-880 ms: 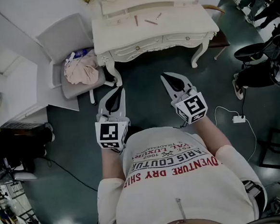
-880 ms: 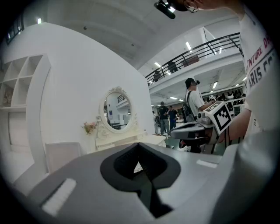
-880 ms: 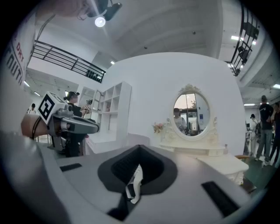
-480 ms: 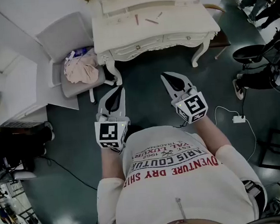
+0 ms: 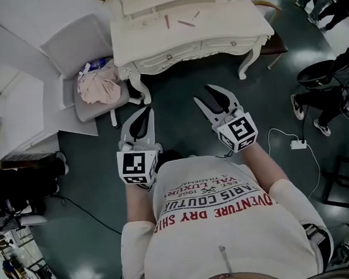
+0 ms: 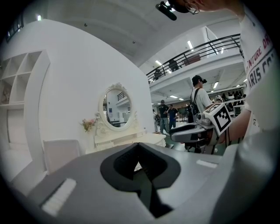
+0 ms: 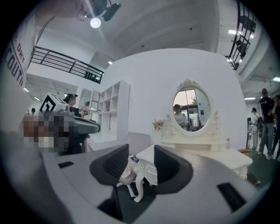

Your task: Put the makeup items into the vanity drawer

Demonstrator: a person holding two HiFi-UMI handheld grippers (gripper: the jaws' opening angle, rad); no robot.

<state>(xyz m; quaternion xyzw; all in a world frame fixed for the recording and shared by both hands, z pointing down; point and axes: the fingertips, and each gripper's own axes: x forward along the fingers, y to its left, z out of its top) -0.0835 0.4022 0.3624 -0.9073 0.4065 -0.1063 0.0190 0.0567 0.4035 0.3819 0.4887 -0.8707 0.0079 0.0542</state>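
Head view looks down; both gripper views face the vanity (image 5: 214, 29).

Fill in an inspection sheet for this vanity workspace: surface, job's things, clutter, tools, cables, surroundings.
Surface: vanity top white, mostly bare; drawers closed.
Job's things: three slim makeup items lying on the vanity top, none in a drawer.
Clutter: pink cloth heaped on the chair beside the vanity.
Tools: left tool shut, empty; right tool open, empty; both short of the vanity.
Cables: white cable with adapter on the floor, at the right.
Surroundings: people at the right edge; white shelving to the left.
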